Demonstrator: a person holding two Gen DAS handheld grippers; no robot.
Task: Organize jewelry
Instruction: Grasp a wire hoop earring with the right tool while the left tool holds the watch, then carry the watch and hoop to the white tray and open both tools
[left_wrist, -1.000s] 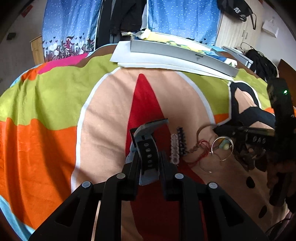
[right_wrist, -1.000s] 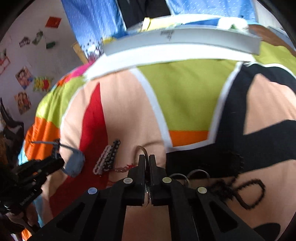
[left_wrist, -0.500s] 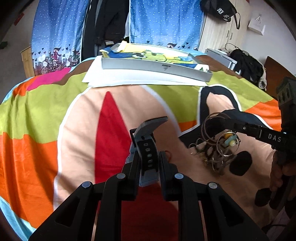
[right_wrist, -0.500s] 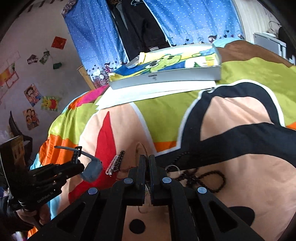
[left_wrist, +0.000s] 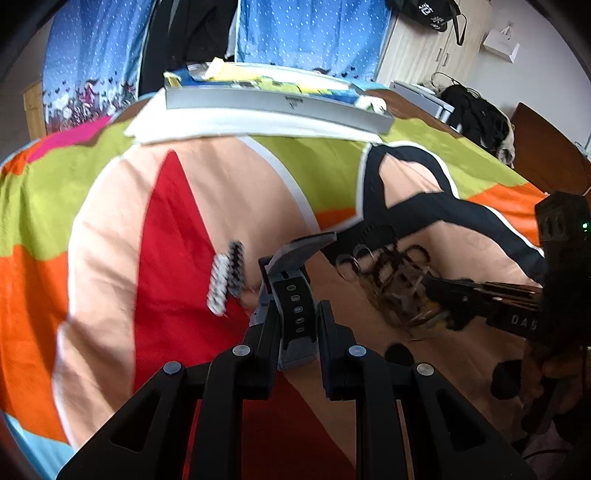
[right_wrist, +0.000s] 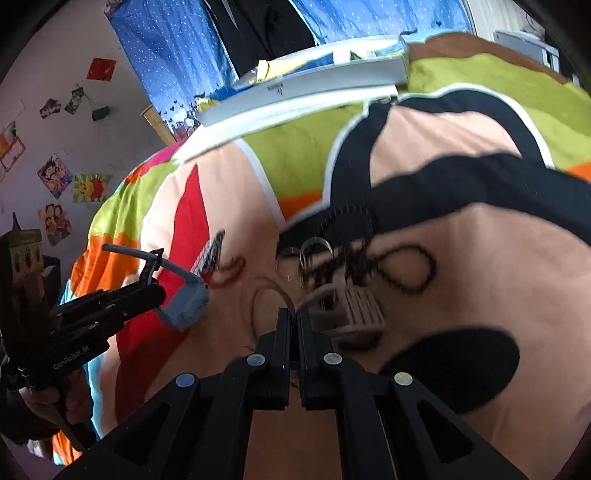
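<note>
On the left gripper's (right_wrist: 147, 291) body, at nine o'clock in the right wrist view, "GenRobot.AI" is printed; its jaws clamp a grey watch (left_wrist: 293, 295). The right gripper (right_wrist: 294, 314), marked "DAS", pinches a blurred jewelry tangle (left_wrist: 399, 291) above the bedspread (left_wrist: 110, 221).

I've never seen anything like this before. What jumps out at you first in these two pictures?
First, the loud bedspread in red, orange, lime and peach blocks that fills both views. Next, the left gripper, shut on a grey watch with a black holed strap, low in the middle of its own view. To its right, the right gripper is closed on a blurred tangle of thin metal rings and dark cords, too smeared to sort out.
</note>
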